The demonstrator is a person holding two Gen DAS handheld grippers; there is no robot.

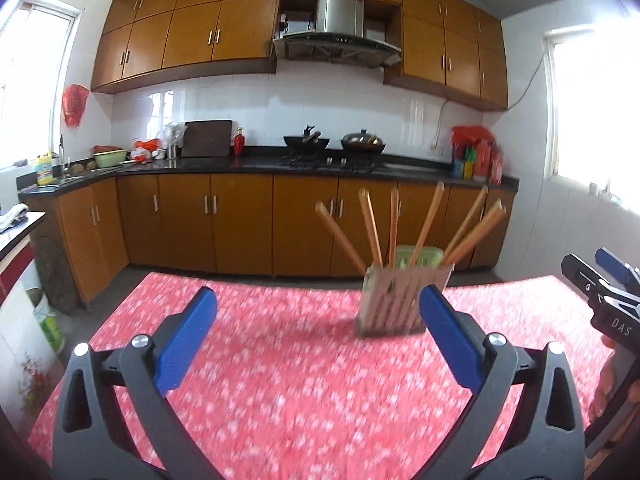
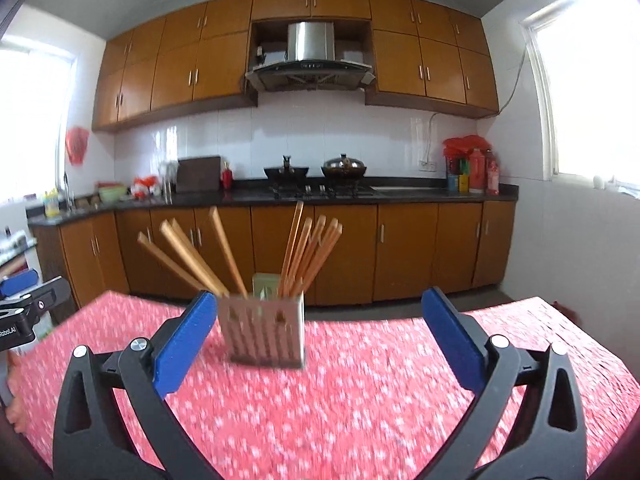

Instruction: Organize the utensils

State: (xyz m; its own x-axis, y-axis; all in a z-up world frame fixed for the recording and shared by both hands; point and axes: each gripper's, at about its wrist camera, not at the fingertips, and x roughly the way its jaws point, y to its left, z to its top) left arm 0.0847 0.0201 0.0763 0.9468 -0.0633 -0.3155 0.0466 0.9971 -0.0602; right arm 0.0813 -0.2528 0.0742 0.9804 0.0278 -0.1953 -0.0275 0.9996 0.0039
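While both grippers hang over the red cloth (image 1: pixel 280 400) | left gripper (image 1: pixel 318 336) spread, empty | right gripper (image 2: pixel 316 338) spread, empty | holder (image 2: pixel 262 332) upright ahead between them | chopsticks (image 2: pixel 224 248) stand inside, long axes fanning up and outward.

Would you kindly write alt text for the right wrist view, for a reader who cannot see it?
A slotted holder full of wooden chopsticks stands on a red flowered tablecloth, seen between the open blue fingers of the right gripper, which holds nothing. Behind are wooden kitchen cabinets and a stove.
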